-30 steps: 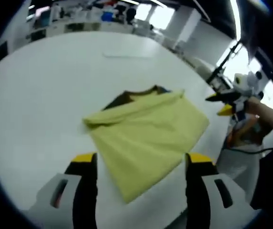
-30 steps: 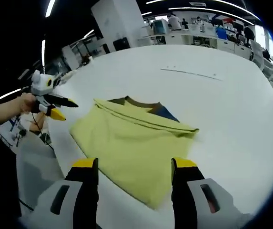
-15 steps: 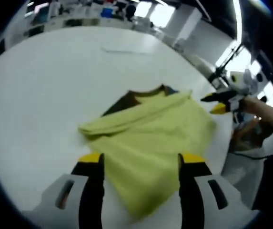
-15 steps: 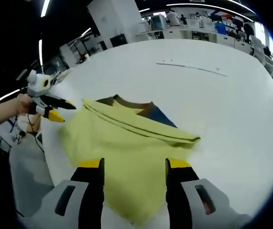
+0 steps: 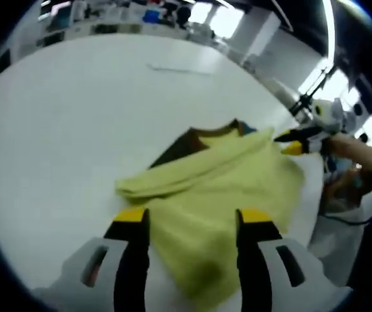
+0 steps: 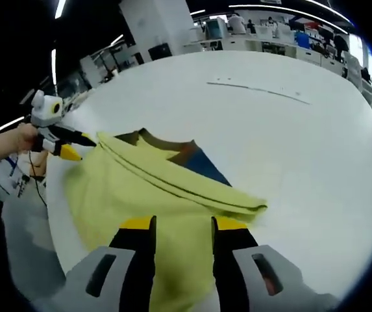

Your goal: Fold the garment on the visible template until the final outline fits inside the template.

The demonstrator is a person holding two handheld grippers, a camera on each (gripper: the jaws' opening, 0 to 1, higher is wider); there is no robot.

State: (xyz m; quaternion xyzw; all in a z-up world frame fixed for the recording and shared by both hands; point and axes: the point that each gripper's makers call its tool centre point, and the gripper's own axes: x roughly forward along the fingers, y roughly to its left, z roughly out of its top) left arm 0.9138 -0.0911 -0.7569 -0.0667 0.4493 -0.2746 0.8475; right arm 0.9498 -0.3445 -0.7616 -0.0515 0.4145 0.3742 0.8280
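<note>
1. A yellow garment point(image 5: 224, 195) is lying folded on a white table point(image 5: 62, 123). In the left gripper view it is spreading from between the jaws forward and off to their right side.

2. The left gripper point(image 5: 189, 218) is sitting low over the near part of the cloth. Its two yellow-tipped jaws are standing apart with yellow fabric showing in the gap between them, and they are not clamping anything.

3. The right gripper point(image 6: 184, 224) is likewise hanging over the garment point(image 6: 153, 208). Its jaws are parted, a narrower gap than the left pair's, with cloth lying beneath and between the tips. Whether the tips are touching the fabric is hard to tell from this angle.

4. Ahead of the right jaws a folded edge is running as a long ridge across the garment, ending in a point off to their right.

5. Beyond that ridge a dark collar and a blue patch point(image 6: 202, 166) are peeking out from under the yellow layer. In the left gripper view the same dark collar point(image 5: 186, 144) is lying straight ahead of the jaws.

6. Each gripper is appearing in the other's view at the garment's far corner: the right one point(image 5: 293, 142) held by a hand point(image 5: 341, 146), the left one point(image 6: 69, 146) held by a hand point(image 6: 23, 136).

7. A thin template line point(image 6: 257, 91) is lying on the table well beyond the garment, far ahead of the right jaws.
</note>
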